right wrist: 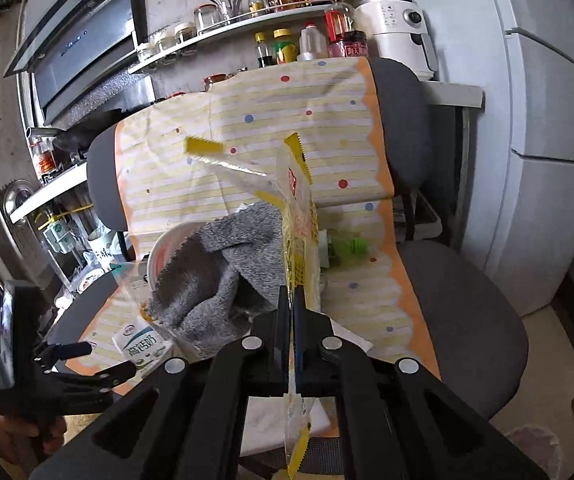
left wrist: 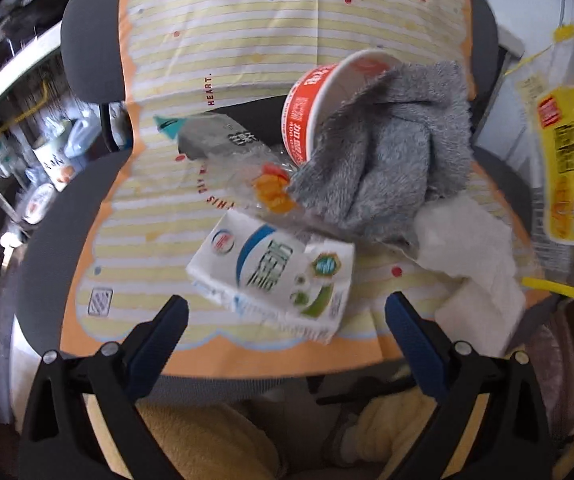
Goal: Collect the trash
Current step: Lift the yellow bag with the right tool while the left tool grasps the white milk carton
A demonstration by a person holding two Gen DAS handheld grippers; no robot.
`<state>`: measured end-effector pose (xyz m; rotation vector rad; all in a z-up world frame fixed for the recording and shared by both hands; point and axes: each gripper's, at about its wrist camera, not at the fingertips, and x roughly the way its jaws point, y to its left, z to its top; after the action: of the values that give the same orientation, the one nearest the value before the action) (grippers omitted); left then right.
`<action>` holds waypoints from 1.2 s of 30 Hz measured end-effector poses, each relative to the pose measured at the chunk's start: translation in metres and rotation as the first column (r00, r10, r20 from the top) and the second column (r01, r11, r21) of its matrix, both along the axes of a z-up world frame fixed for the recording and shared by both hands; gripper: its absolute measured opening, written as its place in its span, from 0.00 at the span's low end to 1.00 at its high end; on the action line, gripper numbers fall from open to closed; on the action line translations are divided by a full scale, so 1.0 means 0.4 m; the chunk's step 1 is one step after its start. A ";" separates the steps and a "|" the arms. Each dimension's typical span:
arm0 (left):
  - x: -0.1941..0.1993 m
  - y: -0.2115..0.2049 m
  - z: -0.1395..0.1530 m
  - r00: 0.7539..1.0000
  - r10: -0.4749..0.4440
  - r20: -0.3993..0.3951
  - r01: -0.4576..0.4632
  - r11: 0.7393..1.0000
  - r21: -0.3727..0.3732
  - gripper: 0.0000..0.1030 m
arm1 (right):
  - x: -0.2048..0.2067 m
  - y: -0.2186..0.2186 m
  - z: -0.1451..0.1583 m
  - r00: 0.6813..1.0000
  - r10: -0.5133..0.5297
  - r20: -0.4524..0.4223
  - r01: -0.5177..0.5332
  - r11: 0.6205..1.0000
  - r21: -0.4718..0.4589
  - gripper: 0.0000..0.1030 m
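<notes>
Trash lies on a striped cloth (left wrist: 247, 40) draped over a grey office chair (right wrist: 467, 300). A white milk carton (left wrist: 275, 276) lies just ahead of my open left gripper (left wrist: 287, 312), which also shows in the right wrist view (right wrist: 99, 360). Beyond it are a clear wrapper (left wrist: 259, 176), a red and white paper cup (left wrist: 319, 96) on its side, a grey fluffy cloth (left wrist: 391, 152) and white tissue (left wrist: 475, 256). My right gripper (right wrist: 291, 300) is shut on a yellow and clear plastic wrapper (right wrist: 299, 216), held above the seat; it also shows in the left wrist view (left wrist: 571, 168).
A green object (right wrist: 347, 248) lies at the back of the seat. Behind the chair are a kitchen shelf with bottles and jars (right wrist: 287, 44), a white appliance (right wrist: 403, 32) and a white fridge (right wrist: 547, 120). Low shelves with containers (left wrist: 47, 160) stand at the left.
</notes>
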<state>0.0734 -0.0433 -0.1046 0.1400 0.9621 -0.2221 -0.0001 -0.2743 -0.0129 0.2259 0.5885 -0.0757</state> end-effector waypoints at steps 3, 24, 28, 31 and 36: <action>0.017 -0.027 -0.033 0.999 0.024 -0.031 -0.022 0.998 0.058 0.93 | -0.004 -0.005 0.001 1.000 0.002 -0.002 -0.002 1.000 -0.007 0.02; 0.021 0.168 -0.031 0.980 0.188 -0.069 -0.191 0.981 -0.042 0.94 | 0.025 0.043 -0.013 0.999 0.041 -0.015 -0.041 0.999 -0.032 0.02; 0.056 0.102 -0.043 0.983 0.170 -0.065 -0.173 0.983 -0.053 0.94 | 0.027 0.039 -0.020 0.999 0.035 -0.026 -0.036 0.999 -0.038 0.02; 0.089 0.084 -0.069 0.975 0.211 -0.070 -0.213 0.977 -0.030 0.94 | 0.024 0.025 -0.024 0.999 0.022 -0.030 -0.023 0.999 -0.038 0.02; 0.108 0.090 -0.091 0.965 0.256 -0.062 -0.255 0.967 0.019 0.84 | 0.020 0.007 -0.033 0.999 0.005 -0.038 -0.006 1.000 -0.029 0.02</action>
<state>0.1165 -0.0073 -0.1412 0.0178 1.0351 0.0164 0.0080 -0.2716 -0.0263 0.1947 0.6255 -0.0839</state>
